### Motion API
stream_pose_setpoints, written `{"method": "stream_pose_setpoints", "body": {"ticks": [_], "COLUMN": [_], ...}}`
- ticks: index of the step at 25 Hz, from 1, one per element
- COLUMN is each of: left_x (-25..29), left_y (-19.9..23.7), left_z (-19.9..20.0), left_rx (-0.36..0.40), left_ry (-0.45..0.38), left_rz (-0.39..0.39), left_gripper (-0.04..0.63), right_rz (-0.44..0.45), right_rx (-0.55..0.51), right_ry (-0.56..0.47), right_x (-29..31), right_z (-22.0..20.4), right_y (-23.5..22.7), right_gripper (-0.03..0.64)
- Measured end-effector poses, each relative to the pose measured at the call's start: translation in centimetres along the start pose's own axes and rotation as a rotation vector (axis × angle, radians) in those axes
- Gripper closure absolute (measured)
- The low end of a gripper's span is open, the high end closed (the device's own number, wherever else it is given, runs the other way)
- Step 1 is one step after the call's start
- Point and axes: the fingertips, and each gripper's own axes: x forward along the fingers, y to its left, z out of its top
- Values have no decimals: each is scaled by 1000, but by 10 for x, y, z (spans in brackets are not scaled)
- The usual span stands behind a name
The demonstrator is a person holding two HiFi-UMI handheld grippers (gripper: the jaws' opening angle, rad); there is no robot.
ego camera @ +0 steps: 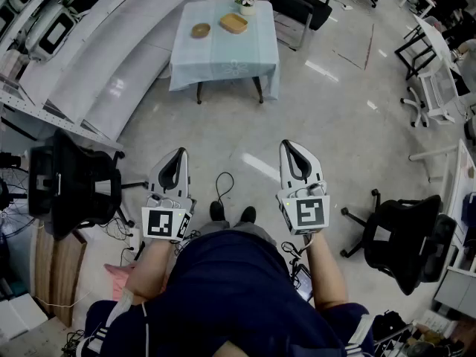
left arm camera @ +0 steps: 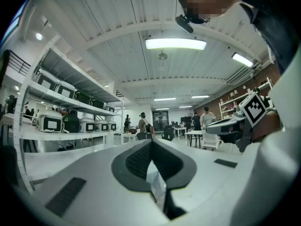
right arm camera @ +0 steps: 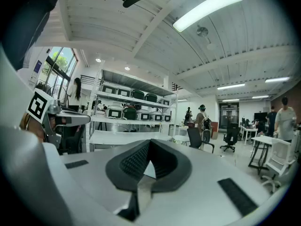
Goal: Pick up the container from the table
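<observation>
Far ahead stands a small table with a light blue cloth [ego camera: 223, 58]. On it lie a shallow rectangular wooden container [ego camera: 233, 23] and a round brown dish [ego camera: 201, 30], with a small flower pot [ego camera: 247, 1] behind them. My left gripper [ego camera: 177, 157] and right gripper [ego camera: 295, 149] are held level in front of the person's body, well short of the table, over the bare floor. Both are shut, with nothing between the jaws. The left gripper view shows the left gripper [left arm camera: 150, 145] with its tips meeting, and the right gripper view shows the right gripper [right arm camera: 149, 145] the same.
A black office chair [ego camera: 74, 181] stands at the left and another [ego camera: 405, 236] at the right. A third chair [ego camera: 301, 2] is behind the table. White shelving [ego camera: 89, 43] runs along the left. Cables [ego camera: 223, 184] lie on the floor by the person's feet.
</observation>
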Motion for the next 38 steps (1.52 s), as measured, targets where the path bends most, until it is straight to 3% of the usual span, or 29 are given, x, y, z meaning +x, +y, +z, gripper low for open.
{"method": "stream_pose_setpoints", "body": {"ticks": [6, 26, 33, 38], "left_x": [-2, -2, -2, -2], "left_y": [2, 5, 10, 13], "left_z": [-1, -2, -2, -4], "left_rx": [-2, 15, 17, 23], "left_ry": [4, 11, 16, 17], "left_rz": [3, -3, -2, -3], "left_gripper": [592, 592, 592, 592], "right_rz": [-8, -15, 18, 41], "right_rx": [-5, -58, -53, -64], "right_ry": [57, -83, -115, -133], "right_x": [-1, 3, 7, 12], "right_z": [-7, 16, 24, 26], "right_y": [1, -1, 2, 5], "right_gripper": [620, 608, 519, 398]}}
